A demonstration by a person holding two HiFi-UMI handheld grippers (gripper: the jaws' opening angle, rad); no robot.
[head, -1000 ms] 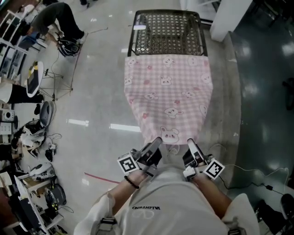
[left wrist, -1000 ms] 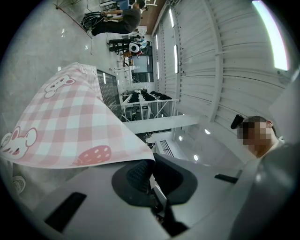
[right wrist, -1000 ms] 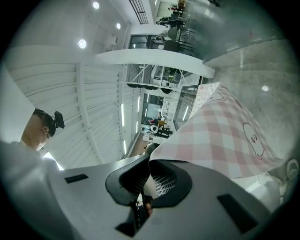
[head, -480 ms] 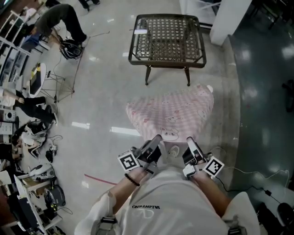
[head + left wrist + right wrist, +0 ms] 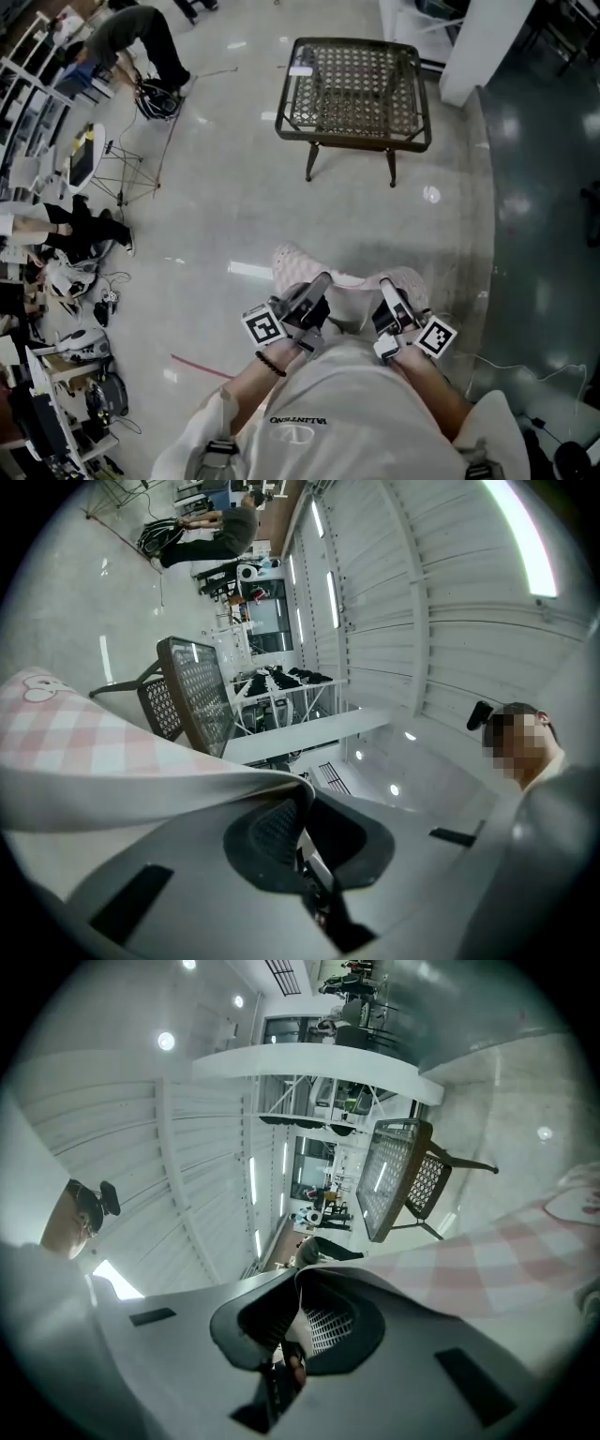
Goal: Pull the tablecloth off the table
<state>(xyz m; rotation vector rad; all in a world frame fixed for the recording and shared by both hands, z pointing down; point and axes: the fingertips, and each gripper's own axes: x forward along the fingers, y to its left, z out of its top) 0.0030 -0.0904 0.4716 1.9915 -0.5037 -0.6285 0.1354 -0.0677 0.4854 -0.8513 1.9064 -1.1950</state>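
The pink checked tablecloth (image 5: 349,302) with bunny prints hangs bunched between my two grippers, close to my body and above the floor. My left gripper (image 5: 317,285) is shut on its left edge; in the left gripper view the cloth (image 5: 84,752) runs in between the closed pads (image 5: 272,832). My right gripper (image 5: 387,287) pinches the right edge; its jaws have just been opening a little, with the cloth (image 5: 506,1260) still caught between the pads (image 5: 323,1324). The dark wicker-topped table (image 5: 352,139) stands bare ahead of me, also seen as the table (image 5: 192,700) and the table (image 5: 394,1176).
A white pillar (image 5: 469,47) stands right of the table. People (image 5: 131,37) and cluttered shelves, bags and cables (image 5: 66,281) line the left side. A red line (image 5: 202,366) marks the floor near my left, and a cable (image 5: 544,361) lies at lower right.
The cloth slid off the table towards me, fell clear of its front edge and now hangs gathered below the grippers. The table top is uncovered. Both hands stayed near my body.
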